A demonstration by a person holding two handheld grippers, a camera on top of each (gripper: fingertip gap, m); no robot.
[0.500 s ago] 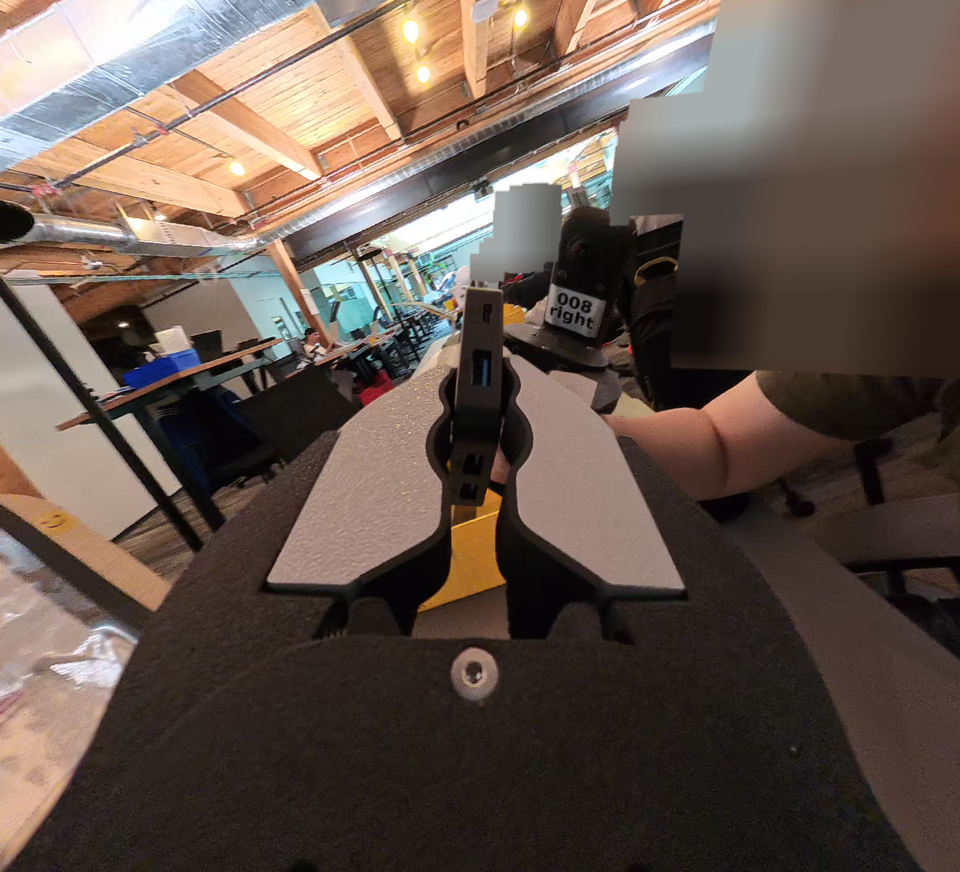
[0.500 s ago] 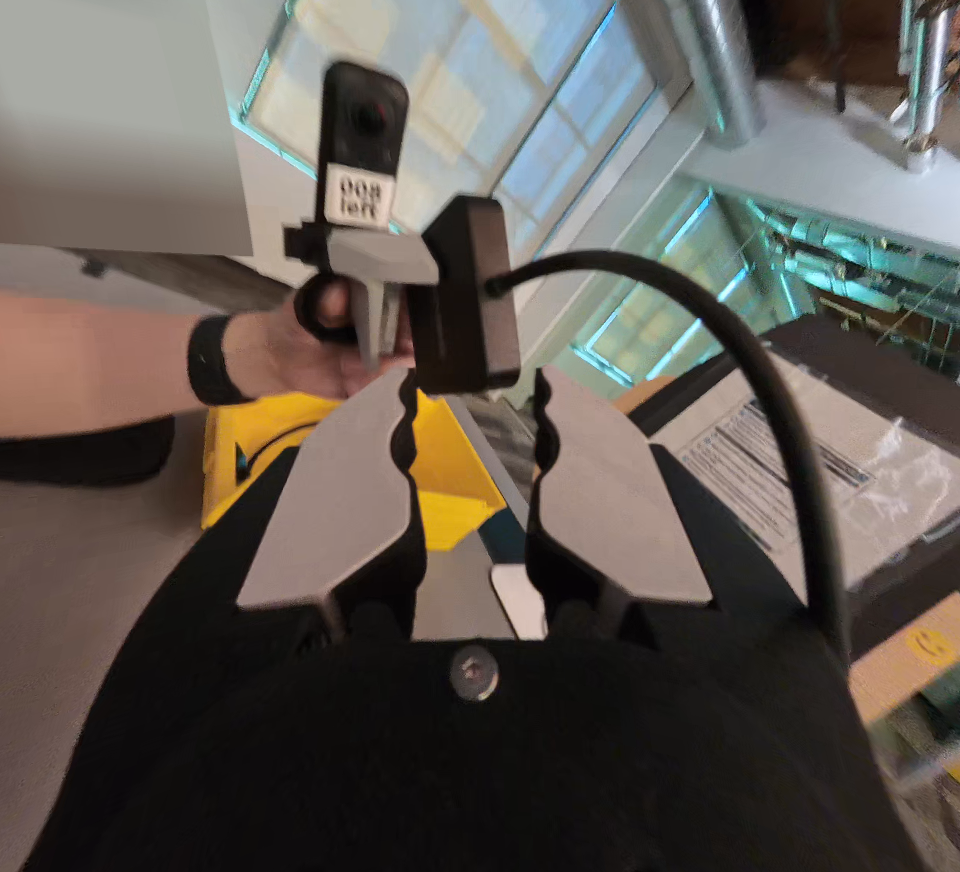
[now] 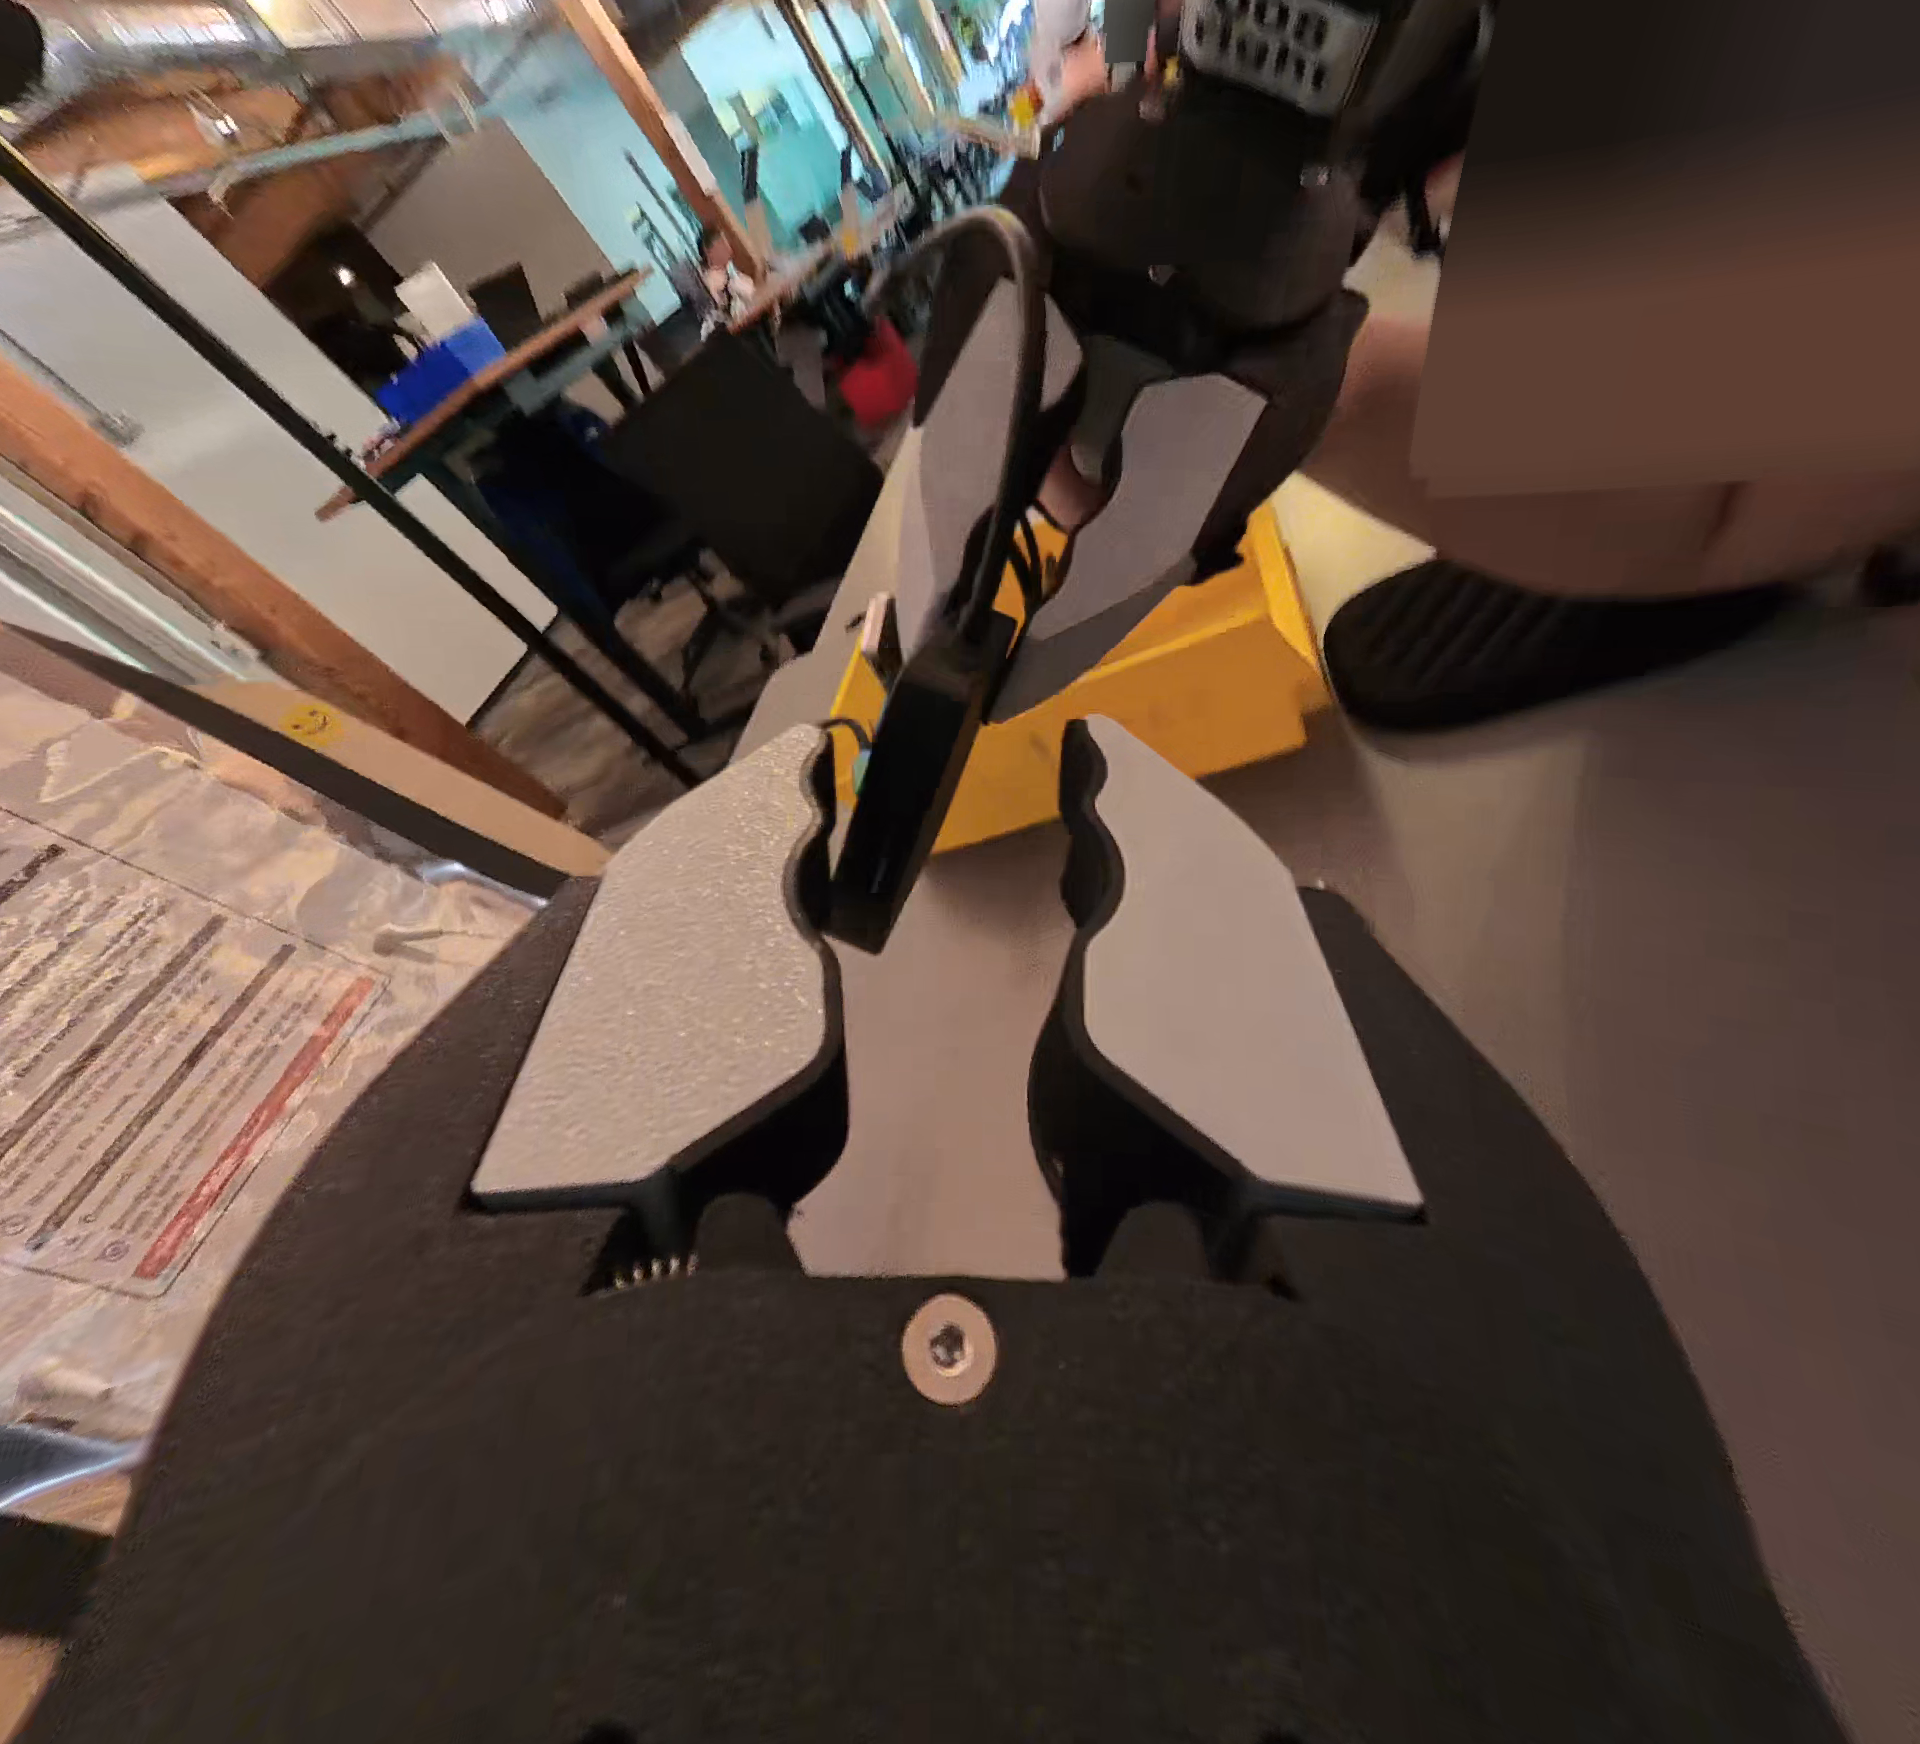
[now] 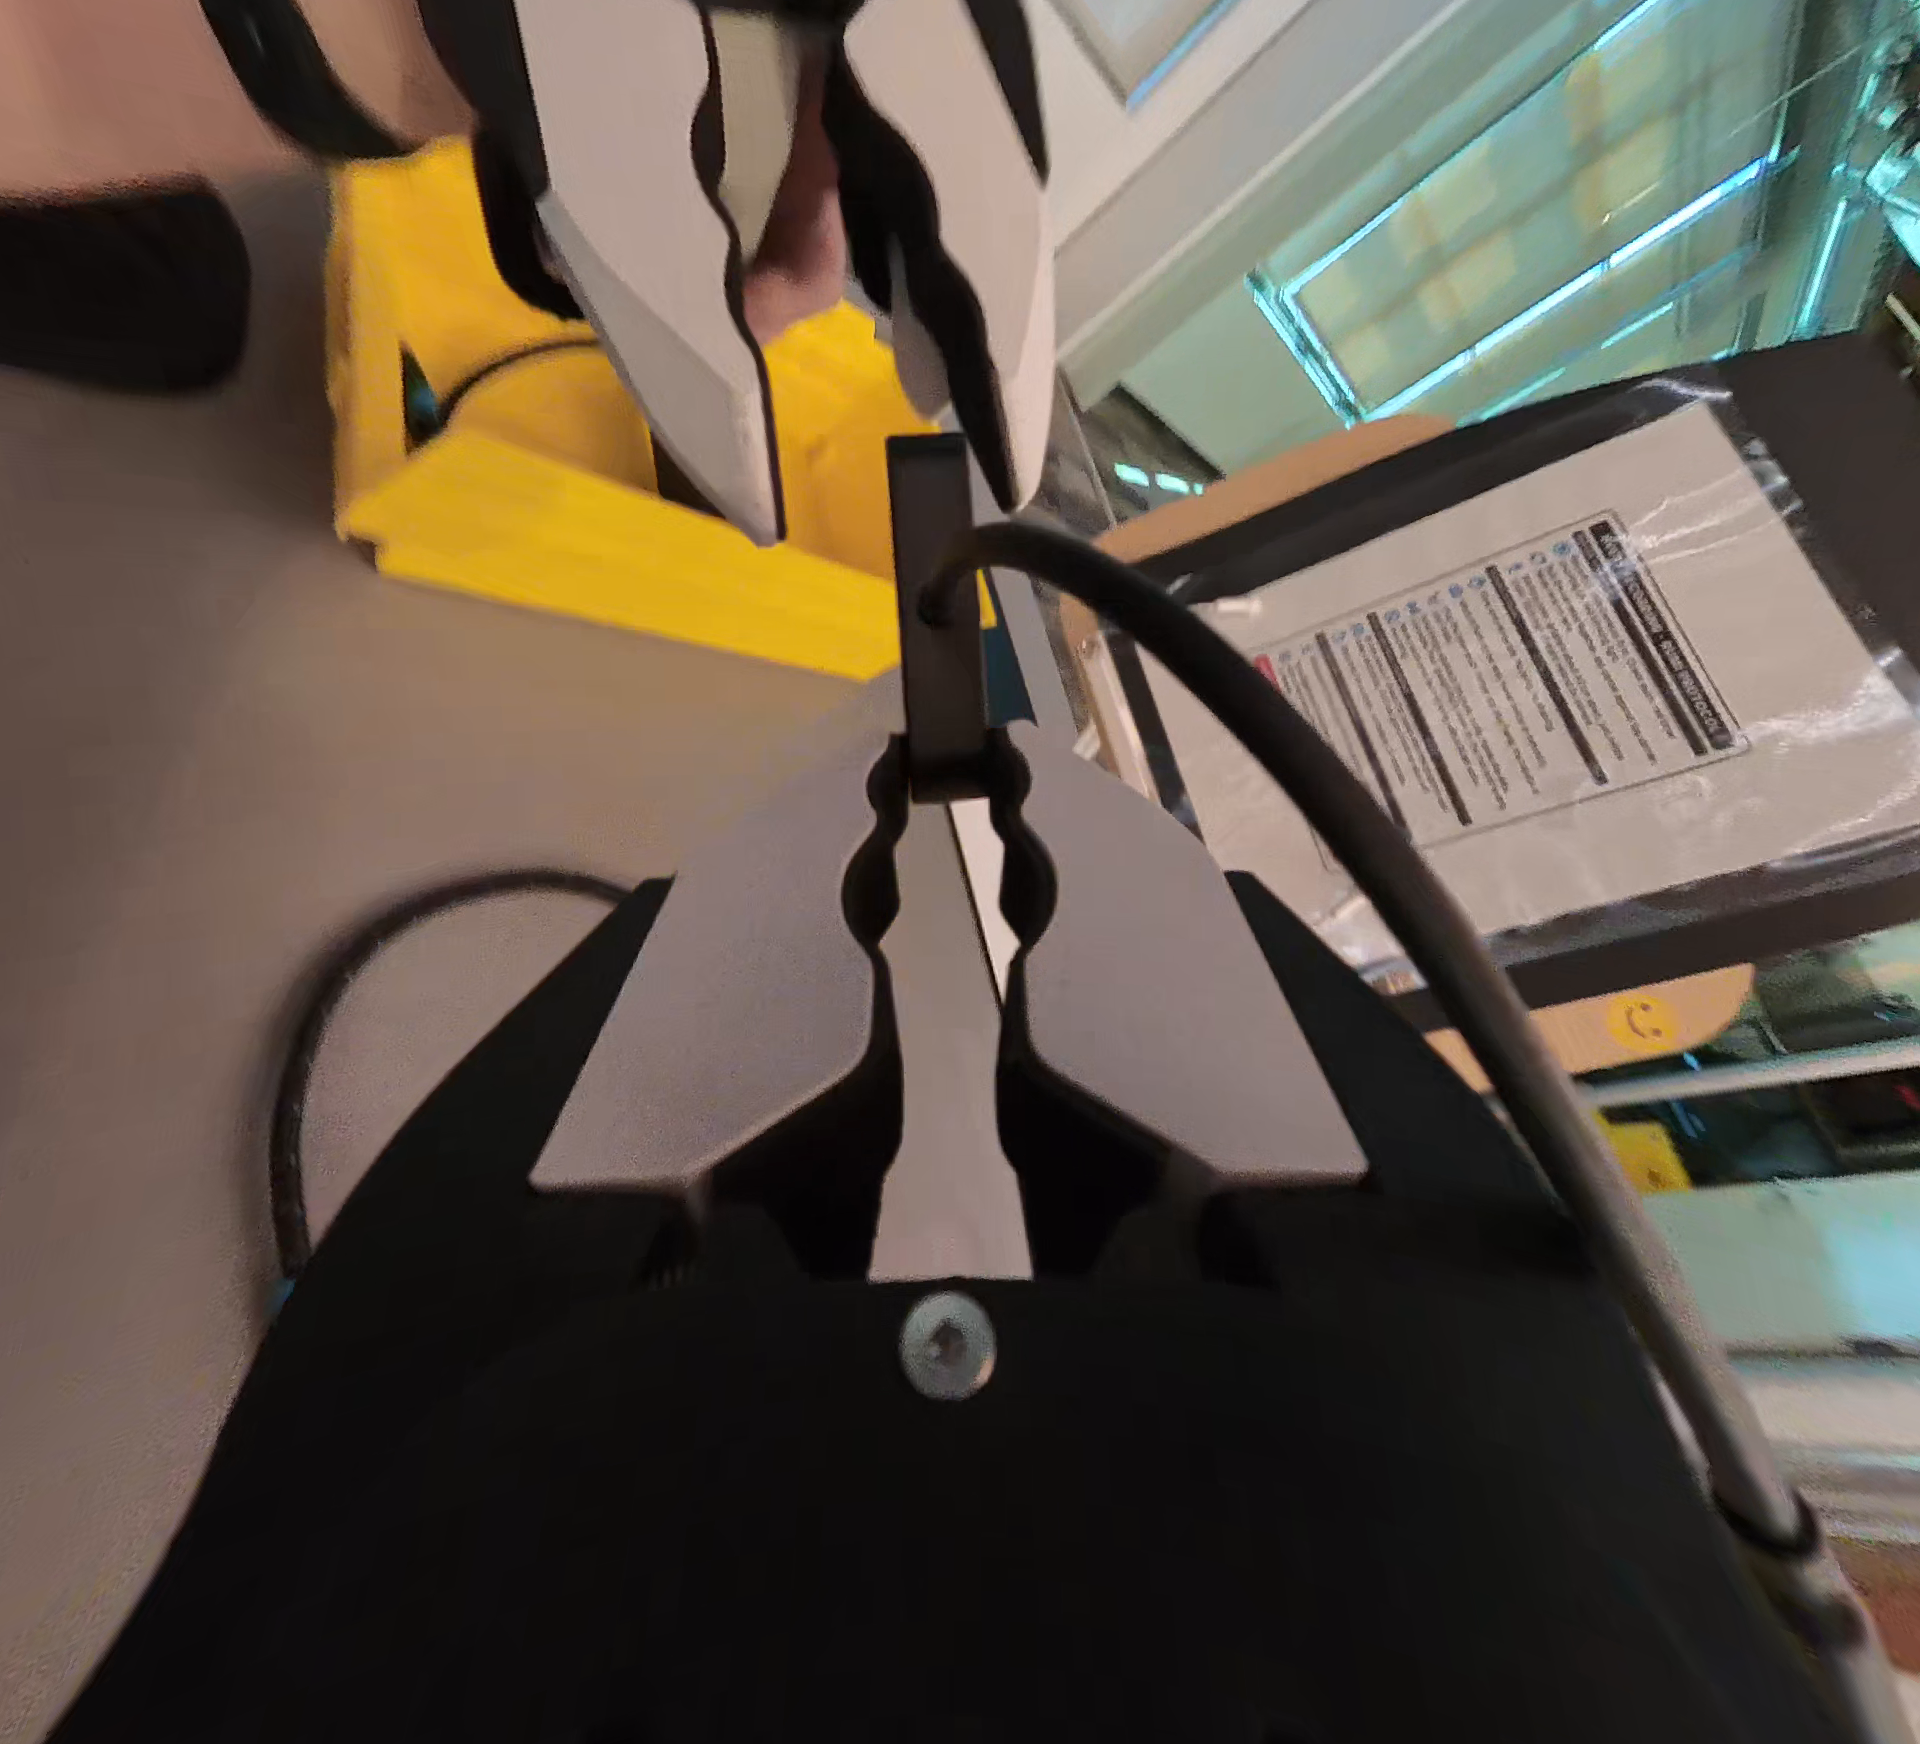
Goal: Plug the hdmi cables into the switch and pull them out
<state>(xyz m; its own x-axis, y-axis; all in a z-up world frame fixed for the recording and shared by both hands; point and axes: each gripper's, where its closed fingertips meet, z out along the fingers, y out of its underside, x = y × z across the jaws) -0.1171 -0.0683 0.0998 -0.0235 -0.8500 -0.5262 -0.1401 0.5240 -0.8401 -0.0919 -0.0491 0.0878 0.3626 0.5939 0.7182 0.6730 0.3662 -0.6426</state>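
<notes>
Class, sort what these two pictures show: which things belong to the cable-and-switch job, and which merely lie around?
Job: switch; its black cable; right gripper clamping the switch; left gripper, open.

Lying about: yellow bin; plastic-wrapped printed sheet; loose cable on table.

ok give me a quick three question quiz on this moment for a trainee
1. True or false: the left gripper is shut on the switch.
2. Which one holds the switch? A) the left gripper B) the right gripper C) neither, it lies on the table
3. Fill in: a black ___ curves out of the switch's side, towards the right wrist camera.

Key: 1 false, its jaws stand open with the switch between them. 2 B. 3 cable.
</notes>
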